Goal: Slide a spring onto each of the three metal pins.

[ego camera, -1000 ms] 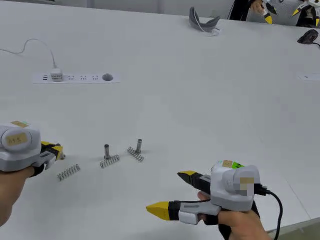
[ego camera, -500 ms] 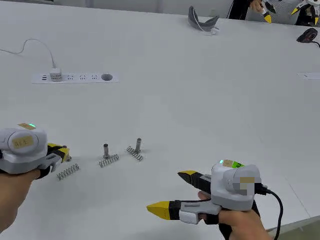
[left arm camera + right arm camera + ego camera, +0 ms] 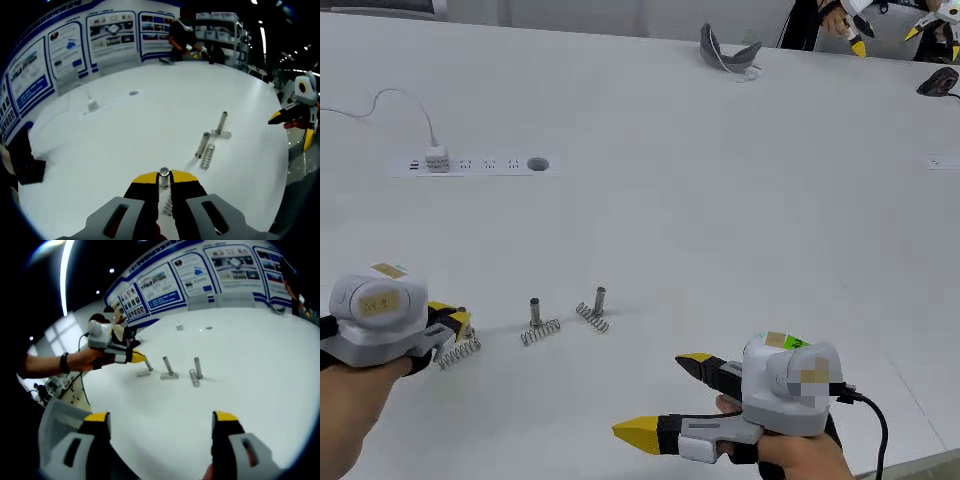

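Left gripper view: left claw [image 3: 164, 179] clamps the upright pin [image 3: 163, 173]; right claw [image 3: 161, 418] gapes wide.

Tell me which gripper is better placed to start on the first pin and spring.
Left, likely. The left gripper is shut around the leftmost pin, with a spring lying right beside it. The right gripper hangs open, well apart from them.
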